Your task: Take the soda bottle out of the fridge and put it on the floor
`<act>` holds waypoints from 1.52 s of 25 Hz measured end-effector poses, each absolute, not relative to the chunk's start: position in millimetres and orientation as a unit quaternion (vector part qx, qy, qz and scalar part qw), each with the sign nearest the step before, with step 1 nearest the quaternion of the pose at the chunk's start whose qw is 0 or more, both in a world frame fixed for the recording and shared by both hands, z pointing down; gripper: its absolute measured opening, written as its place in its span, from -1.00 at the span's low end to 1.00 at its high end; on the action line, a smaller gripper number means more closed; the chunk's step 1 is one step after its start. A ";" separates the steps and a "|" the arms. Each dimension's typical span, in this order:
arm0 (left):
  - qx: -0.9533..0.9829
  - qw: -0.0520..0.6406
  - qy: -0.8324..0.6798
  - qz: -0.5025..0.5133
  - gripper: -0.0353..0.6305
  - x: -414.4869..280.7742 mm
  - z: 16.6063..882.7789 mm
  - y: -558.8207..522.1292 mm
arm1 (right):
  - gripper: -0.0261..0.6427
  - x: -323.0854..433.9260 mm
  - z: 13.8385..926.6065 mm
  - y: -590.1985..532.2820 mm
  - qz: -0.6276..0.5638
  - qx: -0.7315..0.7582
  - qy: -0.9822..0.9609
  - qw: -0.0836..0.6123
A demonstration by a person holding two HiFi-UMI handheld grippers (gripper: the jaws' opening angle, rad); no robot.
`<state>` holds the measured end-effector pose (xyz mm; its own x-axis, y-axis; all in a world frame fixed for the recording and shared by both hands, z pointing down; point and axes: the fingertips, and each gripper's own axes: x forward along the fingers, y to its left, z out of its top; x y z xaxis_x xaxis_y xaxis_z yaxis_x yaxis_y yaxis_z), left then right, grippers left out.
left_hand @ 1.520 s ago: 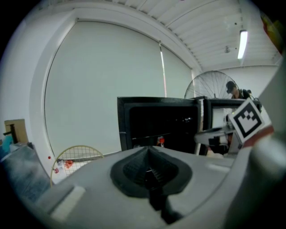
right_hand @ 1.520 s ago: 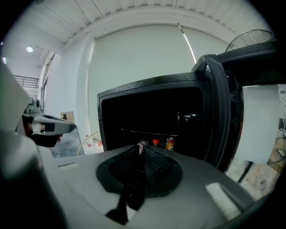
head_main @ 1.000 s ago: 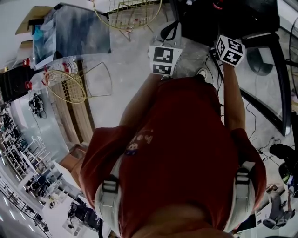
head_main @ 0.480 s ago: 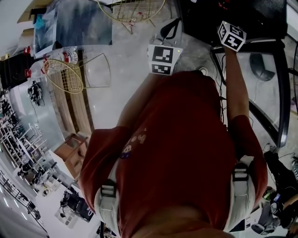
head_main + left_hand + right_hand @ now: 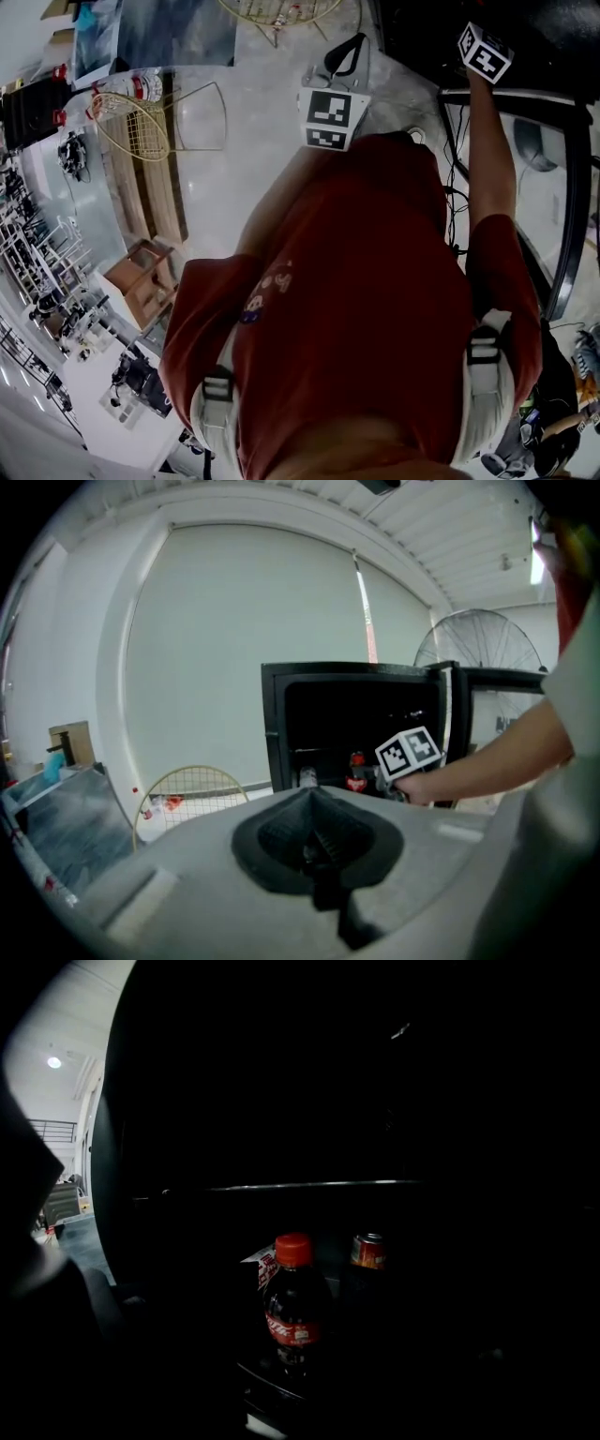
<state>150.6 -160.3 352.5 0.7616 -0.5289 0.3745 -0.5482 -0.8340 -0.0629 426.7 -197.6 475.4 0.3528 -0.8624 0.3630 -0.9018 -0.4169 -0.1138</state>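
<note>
The soda bottle [image 5: 292, 1309], dark with a red cap and red label, stands upright on a shelf inside the black fridge [image 5: 361, 719]. It is also small in the left gripper view [image 5: 356, 772]. My right gripper [image 5: 484, 47] reaches into the fridge's dark opening. Its jaws are opening and lost in the dark; the bottle stands ahead of them, untouched. My left gripper [image 5: 315, 832] hangs back in front of my chest, its black pads together with nothing between them.
An orange can [image 5: 368, 1252] stands just right of the bottle. Wire baskets [image 5: 133, 150], a wooden bench [image 5: 155, 216] and a clear bottle [image 5: 127, 86] are on the floor at left. Cables [image 5: 457, 220] lie near the fridge. A fan [image 5: 478, 639] stands behind it.
My right gripper has moved farther forward into the fridge, the arm stretching out. The left gripper has barely shifted.
</note>
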 end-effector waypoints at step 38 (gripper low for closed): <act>0.936 0.039 -0.292 0.191 -0.89 132.2 347.7 -157.0 | -0.46 405.6 456.8 -192.1 0.165 0.819 -0.543 0.085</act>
